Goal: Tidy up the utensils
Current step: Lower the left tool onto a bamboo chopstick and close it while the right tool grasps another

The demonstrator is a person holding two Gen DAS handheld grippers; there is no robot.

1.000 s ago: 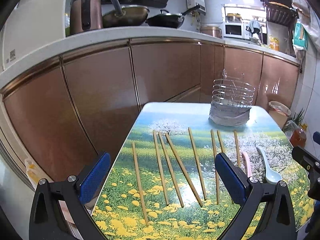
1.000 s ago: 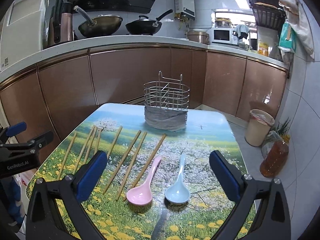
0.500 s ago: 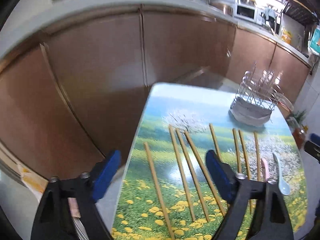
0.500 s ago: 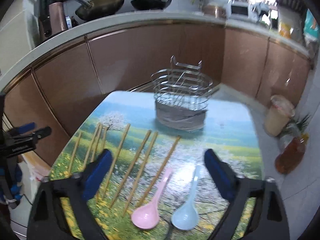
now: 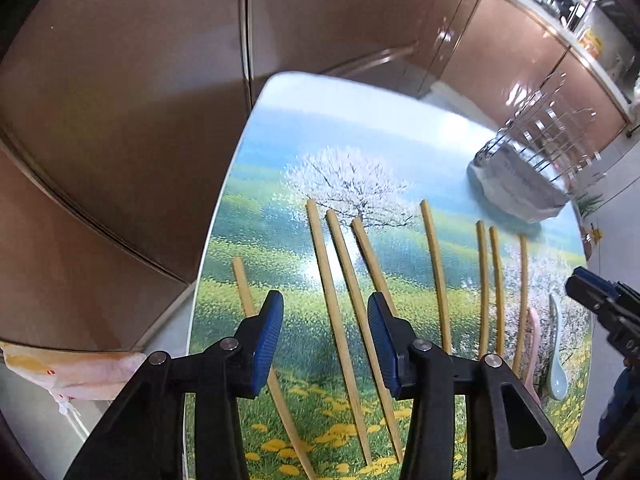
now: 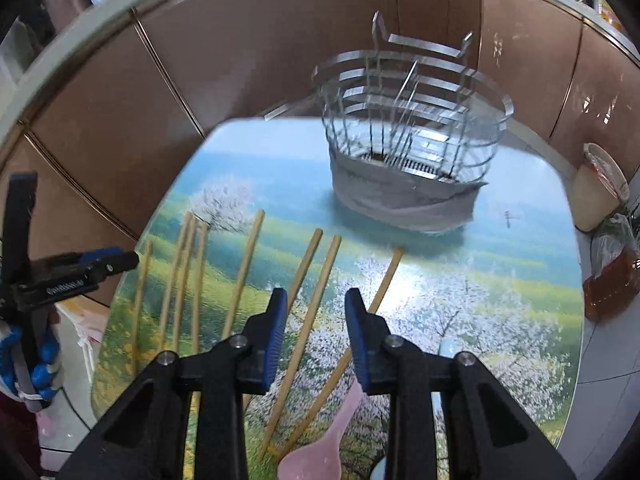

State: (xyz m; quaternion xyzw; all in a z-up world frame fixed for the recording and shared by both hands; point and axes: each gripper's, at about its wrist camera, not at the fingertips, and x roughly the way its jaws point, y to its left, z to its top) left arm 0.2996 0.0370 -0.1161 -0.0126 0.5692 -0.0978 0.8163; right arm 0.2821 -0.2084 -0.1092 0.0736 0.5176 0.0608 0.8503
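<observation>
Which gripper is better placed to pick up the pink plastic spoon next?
Right. The right gripper hangs open just above the pink plastic spoon, while the left gripper is over the wooden chopsticks at the table's far side.

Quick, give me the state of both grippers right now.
Left hand-held gripper: open, holding nothing, above the chopsticks.
Right hand-held gripper: open, holding nothing, above the chopsticks too.
</observation>
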